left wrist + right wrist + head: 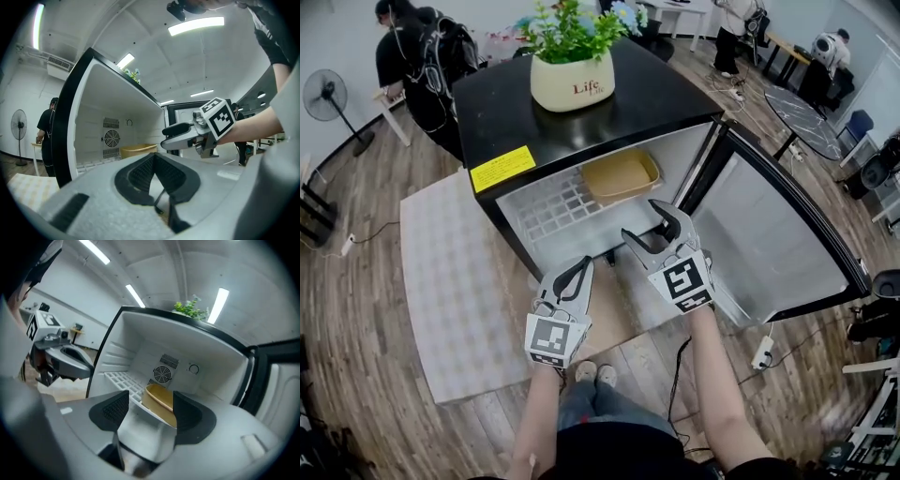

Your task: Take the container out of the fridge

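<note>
I'm standing at the fridge (pixel 516 112) with its door (pixel 769 244) swung wide to my right. The container (pixel 621 175), a shallow tan tray, sits on the white wire shelf (pixel 546 211), toward the back and the right side of the compartment, just in front of the rear wall with the round fan grille. My right gripper (pixel 150 404) has its jaws spread apart with nothing gripped. Down its own view the container shows in the gap between the two pads, but further in and not touched. From the head view that gripper hangs in front of the opening, near the door hinge side, clear of the shelf's front edge. My left gripper (pixel 154 157) has its jaws drawn together, tips meeting in a narrow V with nothing between them. It sits lower and to the left of the right one, out in front of the fridge and over the floor. A cream plant pot (pixel 572 82) stands on the fridge top, and a pale mat (pixel 455 281) lies on the wood floor to the left.
</note>
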`<state>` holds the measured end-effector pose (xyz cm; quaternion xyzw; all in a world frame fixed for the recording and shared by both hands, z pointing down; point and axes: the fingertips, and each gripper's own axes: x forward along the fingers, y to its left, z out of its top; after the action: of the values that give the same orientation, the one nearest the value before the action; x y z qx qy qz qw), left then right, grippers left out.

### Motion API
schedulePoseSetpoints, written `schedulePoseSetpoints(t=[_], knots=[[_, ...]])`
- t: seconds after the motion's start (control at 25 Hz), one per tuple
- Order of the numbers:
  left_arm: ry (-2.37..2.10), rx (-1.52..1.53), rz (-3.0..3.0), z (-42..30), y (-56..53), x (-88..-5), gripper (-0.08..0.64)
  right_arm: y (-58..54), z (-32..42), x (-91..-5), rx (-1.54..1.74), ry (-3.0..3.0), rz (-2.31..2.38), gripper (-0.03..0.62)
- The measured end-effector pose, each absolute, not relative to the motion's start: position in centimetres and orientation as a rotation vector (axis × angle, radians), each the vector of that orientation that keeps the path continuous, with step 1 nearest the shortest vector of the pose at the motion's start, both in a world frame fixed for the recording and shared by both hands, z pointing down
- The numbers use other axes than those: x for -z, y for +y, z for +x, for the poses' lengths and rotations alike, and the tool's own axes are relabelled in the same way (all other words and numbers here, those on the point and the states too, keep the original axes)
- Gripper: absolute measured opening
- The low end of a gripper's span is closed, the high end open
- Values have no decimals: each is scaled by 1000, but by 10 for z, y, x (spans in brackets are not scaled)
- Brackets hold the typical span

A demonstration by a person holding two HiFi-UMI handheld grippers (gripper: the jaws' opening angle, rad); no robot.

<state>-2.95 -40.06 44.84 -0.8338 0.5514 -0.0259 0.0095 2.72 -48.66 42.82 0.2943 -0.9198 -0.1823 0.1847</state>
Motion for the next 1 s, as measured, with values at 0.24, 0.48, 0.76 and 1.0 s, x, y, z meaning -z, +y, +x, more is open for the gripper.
schedulePoseSetpoints(t=[0.24,0.48,0.76,1.0], knots=[[1721,75,-2608,-32,-402,-452,5,-508,9,-454,850,-2190,581,279],[1727,75,-2602,-35,-401,-451,5,-531,2,-473,972,-1944,408,275],[1736,84,-2597,-39,-401,-453,5,-556,1,-489,991,-1791,283,233],[1749,89,-2592,-44,-402,-455,5,-569,-3,-501,999,-1716,201,183]])
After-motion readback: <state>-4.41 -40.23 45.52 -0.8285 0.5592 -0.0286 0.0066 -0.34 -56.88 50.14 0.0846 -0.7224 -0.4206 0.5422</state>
